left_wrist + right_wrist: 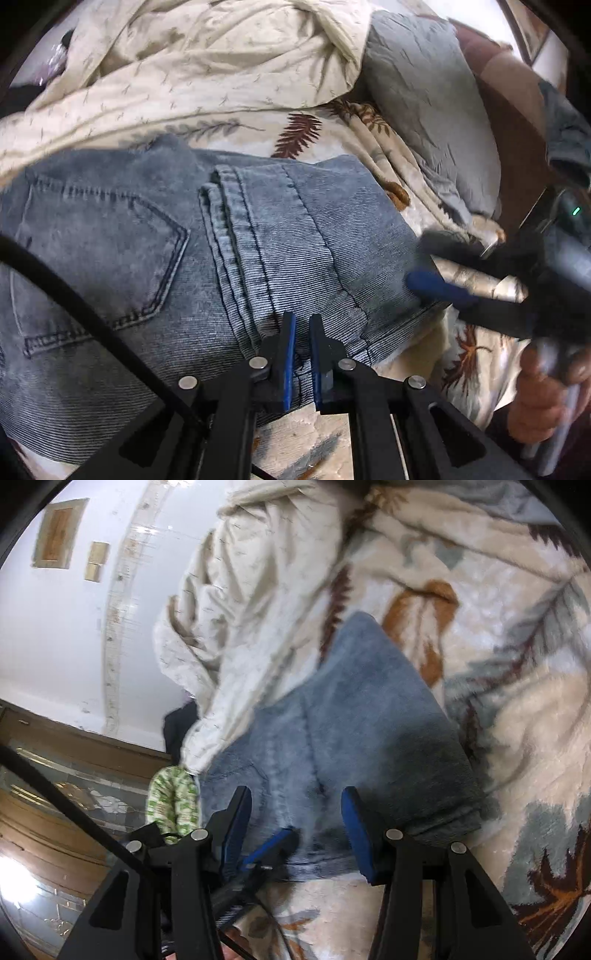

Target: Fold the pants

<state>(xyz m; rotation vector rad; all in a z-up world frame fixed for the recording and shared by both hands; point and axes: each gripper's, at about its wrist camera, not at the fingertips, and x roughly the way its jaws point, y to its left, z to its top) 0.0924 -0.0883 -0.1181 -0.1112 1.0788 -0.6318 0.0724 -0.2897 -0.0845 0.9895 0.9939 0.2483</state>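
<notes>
Light blue jeans (184, 236) lie folded on the leaf-patterned blanket (306, 129), back pocket to the left and leg hems across the middle. My left gripper (302, 325) is nearly shut, its blue pads pinching the near denim edge. My right gripper (428, 266) shows at the right in the left wrist view, over the jeans' right fold. In the right wrist view my right gripper (295, 805) is open above the blurred jeans (351, 720), and the left gripper's blue fingertips (277, 840) show between its fingers.
A crumpled cream sheet (184, 66) lies behind the jeans and also shows in the right wrist view (251, 609). A grey pillow (424, 103) lies at the back right. A green-patterned cloth (173, 801) hangs by the bed edge. A black cable (74, 310) crosses the left.
</notes>
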